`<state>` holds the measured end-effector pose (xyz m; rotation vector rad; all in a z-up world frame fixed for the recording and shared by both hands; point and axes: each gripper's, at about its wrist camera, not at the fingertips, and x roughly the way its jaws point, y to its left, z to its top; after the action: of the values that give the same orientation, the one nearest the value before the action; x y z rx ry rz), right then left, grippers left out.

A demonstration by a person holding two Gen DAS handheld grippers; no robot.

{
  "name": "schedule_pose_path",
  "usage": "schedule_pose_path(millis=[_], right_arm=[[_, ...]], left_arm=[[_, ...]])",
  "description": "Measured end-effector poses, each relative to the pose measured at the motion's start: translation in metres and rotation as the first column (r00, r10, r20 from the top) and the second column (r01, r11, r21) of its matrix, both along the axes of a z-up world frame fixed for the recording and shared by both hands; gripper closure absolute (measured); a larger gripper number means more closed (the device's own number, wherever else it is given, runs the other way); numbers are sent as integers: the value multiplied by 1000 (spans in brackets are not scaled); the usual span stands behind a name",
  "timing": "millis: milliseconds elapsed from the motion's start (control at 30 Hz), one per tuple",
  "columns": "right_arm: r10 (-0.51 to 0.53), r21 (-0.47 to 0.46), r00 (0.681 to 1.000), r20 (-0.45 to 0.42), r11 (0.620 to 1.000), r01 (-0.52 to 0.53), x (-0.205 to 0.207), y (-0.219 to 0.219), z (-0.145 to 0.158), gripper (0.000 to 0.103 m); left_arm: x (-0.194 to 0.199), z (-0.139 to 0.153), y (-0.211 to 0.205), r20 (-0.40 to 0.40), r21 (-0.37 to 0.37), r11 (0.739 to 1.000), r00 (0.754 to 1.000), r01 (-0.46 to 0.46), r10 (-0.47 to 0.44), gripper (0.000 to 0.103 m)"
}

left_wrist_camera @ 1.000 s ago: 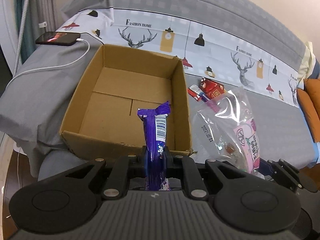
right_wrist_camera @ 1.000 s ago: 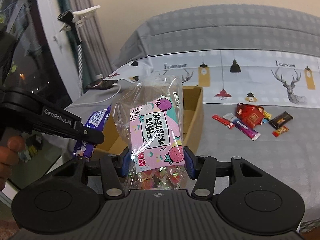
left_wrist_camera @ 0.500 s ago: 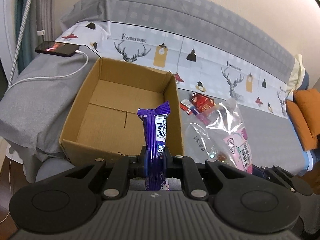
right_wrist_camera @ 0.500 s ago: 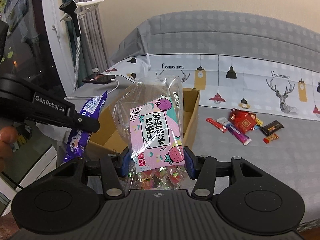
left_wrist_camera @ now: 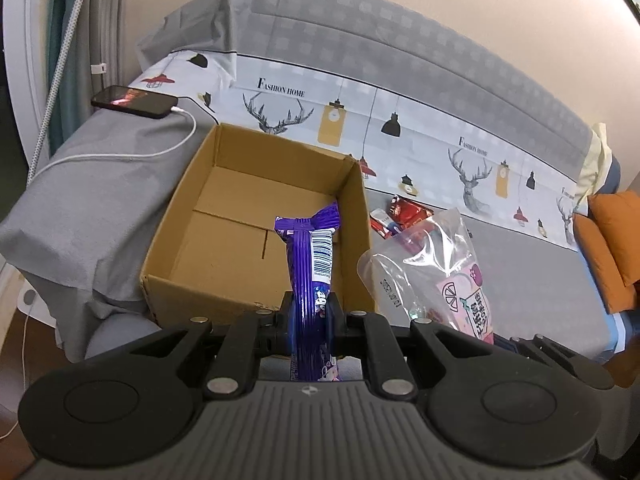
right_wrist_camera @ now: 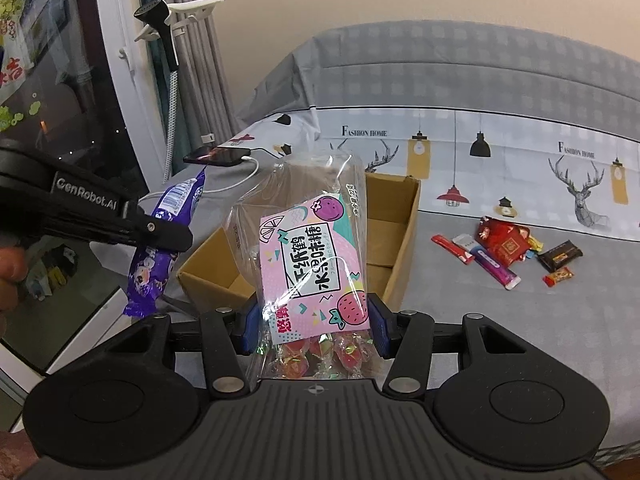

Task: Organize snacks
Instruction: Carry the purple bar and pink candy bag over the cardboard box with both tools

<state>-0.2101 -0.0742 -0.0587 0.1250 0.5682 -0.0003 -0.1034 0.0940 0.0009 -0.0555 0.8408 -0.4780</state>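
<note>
Left wrist view. One left gripper [left_wrist_camera: 310, 316], fingers clenched on one purple snack bar [left_wrist_camera: 310, 264] that stands upright, barcode panel facing the camera, held in front of the near wall of the cardboard box [left_wrist_camera: 256, 216]. One box, open-topped, nothing visible on its floor, resting on a grey bedspread [left_wrist_camera: 520, 264] with a printed band reading "FASHION HOME" twice, among deer heads and hanging lamps. Left of the box — one phone [left_wrist_camera: 134, 101] with a white cable [left_wrist_camera: 132, 155] plugged in. Right of the box: one clear candy bag [left_wrist_camera: 440, 272] with a pink label, and a cluster of loose snacks [left_wrist_camera: 400, 214] behind it, number unclear here.

Right wrist view. One right gripper [right_wrist_camera: 314, 320], fingers grasping the candy bag [right_wrist_camera: 312, 264] by its sides; pink label with Chinese characters, strawberry and plum drawings, wrapped sweets at the bottom. Box [right_wrist_camera: 394, 232] directly behind the bag. Left of the box — the left gripper [right_wrist_camera: 160, 236], marked "GenRobot.AI", holding the purple bar [right_wrist_camera: 160, 248]. Right of the box: about seven loose snacks [right_wrist_camera: 508, 250].
</note>
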Motion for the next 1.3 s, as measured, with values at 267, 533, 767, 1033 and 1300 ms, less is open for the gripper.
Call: schedule_pose_path(millis=[267, 533, 767, 1033, 1300], right_arm=[[13, -22, 999, -36, 1000, -14, 11, 11, -2, 48], [24, -73, 998, -60, 997, -28, 25, 18, -1, 48], [13, -78, 996, -90, 997, -20, 37, 18, -4, 48], [-3, -80, 995, -104, 997, -6, 49, 17, -6, 48], [-7, -54, 993, -120, 999, 1, 68, 12, -10, 48]], left_arm=[[12, -7, 11, -13, -4, 1000, 1000, -20, 20, 89], [26, -15, 19, -17, 2, 999, 999, -45, 45, 89], [37, -19, 19, -24, 6, 999, 998, -52, 53, 89], [51, -24, 18, -24, 16, 998, 998, -66, 66, 89], [72, -28, 10, -23, 27, 997, 997, -72, 73, 89]])
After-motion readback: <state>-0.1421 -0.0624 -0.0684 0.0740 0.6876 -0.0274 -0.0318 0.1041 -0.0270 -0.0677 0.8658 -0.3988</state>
